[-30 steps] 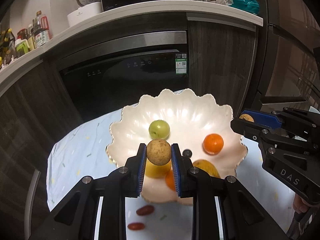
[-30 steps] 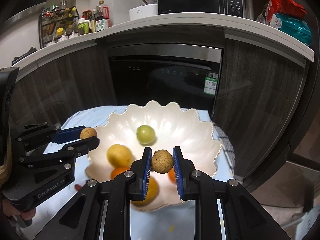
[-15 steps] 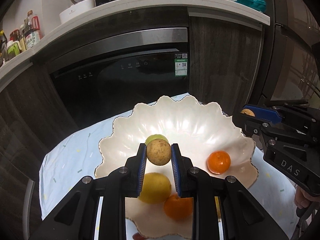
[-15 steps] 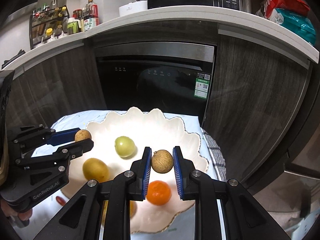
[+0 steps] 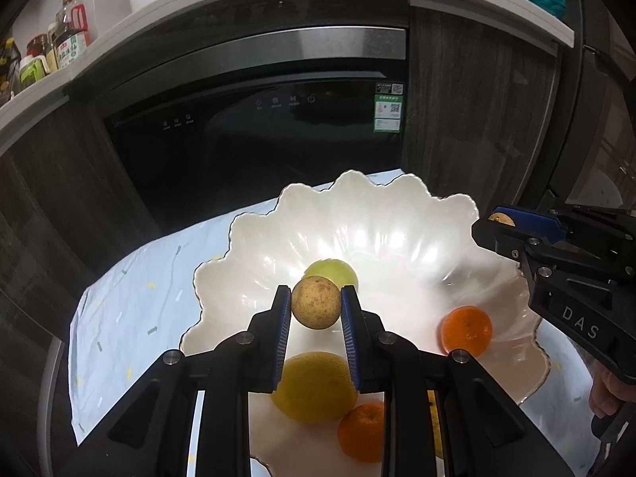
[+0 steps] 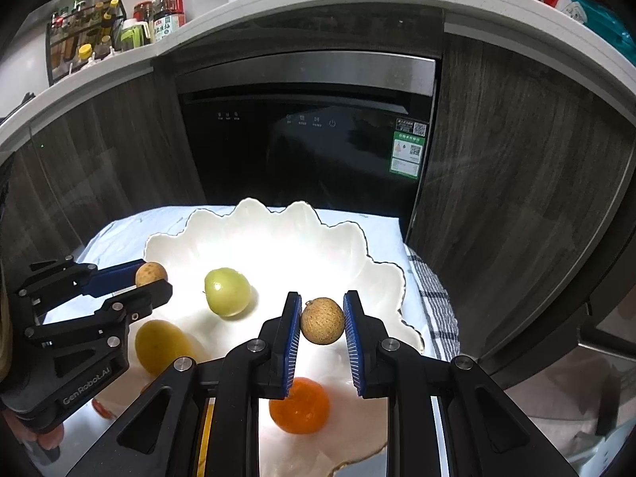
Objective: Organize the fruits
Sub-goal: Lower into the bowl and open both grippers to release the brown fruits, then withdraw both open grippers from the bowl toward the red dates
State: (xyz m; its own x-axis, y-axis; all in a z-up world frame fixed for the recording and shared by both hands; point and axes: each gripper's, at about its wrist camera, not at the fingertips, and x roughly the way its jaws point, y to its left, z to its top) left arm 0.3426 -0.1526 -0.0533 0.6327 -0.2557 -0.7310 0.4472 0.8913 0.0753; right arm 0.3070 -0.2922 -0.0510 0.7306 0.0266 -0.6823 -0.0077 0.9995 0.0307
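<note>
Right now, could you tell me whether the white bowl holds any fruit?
Yes: the white bowl holds a green fruit, a yellow one and an orange.

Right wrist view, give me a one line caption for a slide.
Right gripper holds a brown fruit over the white bowl; left gripper holds another.

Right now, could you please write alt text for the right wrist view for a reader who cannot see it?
The right gripper grips a small brown fruit above a scalloped white bowl holding a green fruit, a lemon and an orange. At left, the left gripper holds another brown fruit; a dark dishwasher stands behind.
</note>
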